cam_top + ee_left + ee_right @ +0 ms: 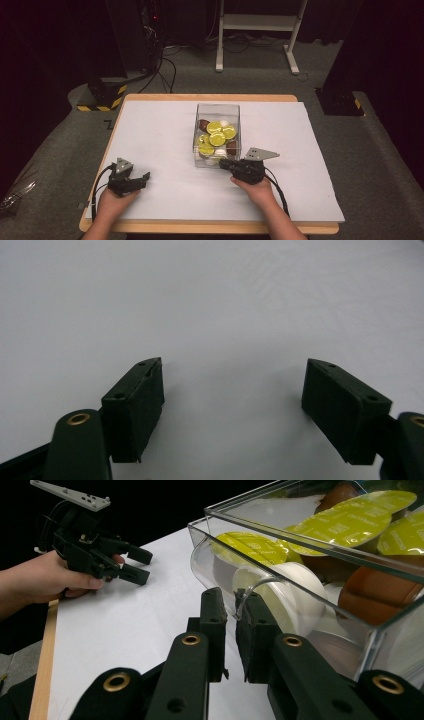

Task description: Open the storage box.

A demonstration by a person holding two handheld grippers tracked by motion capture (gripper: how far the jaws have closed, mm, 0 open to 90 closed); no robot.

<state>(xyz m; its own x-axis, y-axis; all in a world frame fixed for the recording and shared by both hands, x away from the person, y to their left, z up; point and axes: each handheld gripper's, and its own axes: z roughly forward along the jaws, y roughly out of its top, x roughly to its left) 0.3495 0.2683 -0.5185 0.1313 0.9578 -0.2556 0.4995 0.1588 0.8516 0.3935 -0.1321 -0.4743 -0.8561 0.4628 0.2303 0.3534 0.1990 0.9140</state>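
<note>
High view: wooden table [150,98] under white sheet [160,145], grey carpet, dark room. Clear box [216,134] of capsules mid-table, upright, long axis running away from me.
Left gripper view: my left gripper [232,405] released, over bare sheet.
Right gripper view: my right gripper [231,630] clenched on box's near wall.

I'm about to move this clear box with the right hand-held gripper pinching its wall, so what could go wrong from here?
1. The right hand-held gripper pinches only the thin near wall of the clear plastic box close to a corner; the smooth wall might slip from the pads.
2. Lifting from one edge could tilt the box, and the loose yellow-lidded coffee capsules heaped inside may shift or spill.
3. The left hand-held gripper rests open on the white table cover, away from the box, giving no support.
</note>
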